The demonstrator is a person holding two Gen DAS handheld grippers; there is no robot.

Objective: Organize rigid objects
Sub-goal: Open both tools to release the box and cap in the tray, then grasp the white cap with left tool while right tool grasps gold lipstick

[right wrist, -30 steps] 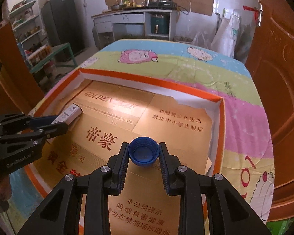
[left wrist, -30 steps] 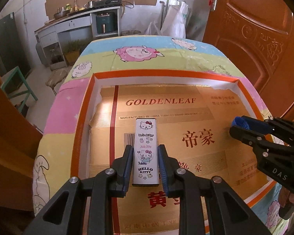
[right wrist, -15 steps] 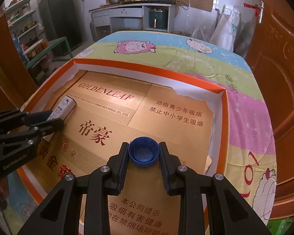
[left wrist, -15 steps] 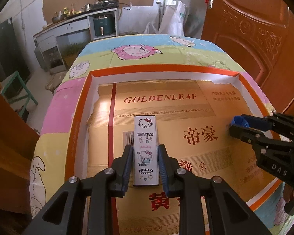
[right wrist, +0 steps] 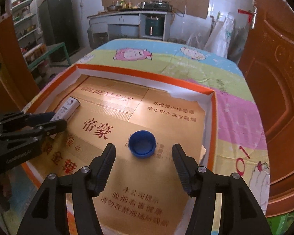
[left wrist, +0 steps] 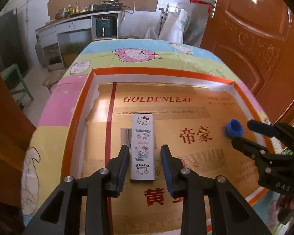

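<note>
A white Hello Kitty box (left wrist: 143,146) lies flat on the gold cardboard floor of an orange-rimmed tray (left wrist: 162,72). My left gripper (left wrist: 145,156) is open, its fingers on either side of the box's near end with small gaps. A blue bottle cap (right wrist: 142,144) sits open side up on the cardboard. My right gripper (right wrist: 144,156) is open wide, the cap just ahead of its fingertips and apart from both. The cap also shows in the left wrist view (left wrist: 234,127), and the box in the right wrist view (right wrist: 65,108).
The tray (right wrist: 147,76) rests on a table with a pastel cartoon cloth (right wrist: 166,58). A brown wooden door (left wrist: 254,39) stands close on the right. A counter with a stove (right wrist: 135,11) and a dark fridge (right wrist: 57,19) are at the back.
Both grippers have opened. The left one has let go of the Hello Kitty box and the right one has let go of the blue cap; both objects now rest on the cardboard.
</note>
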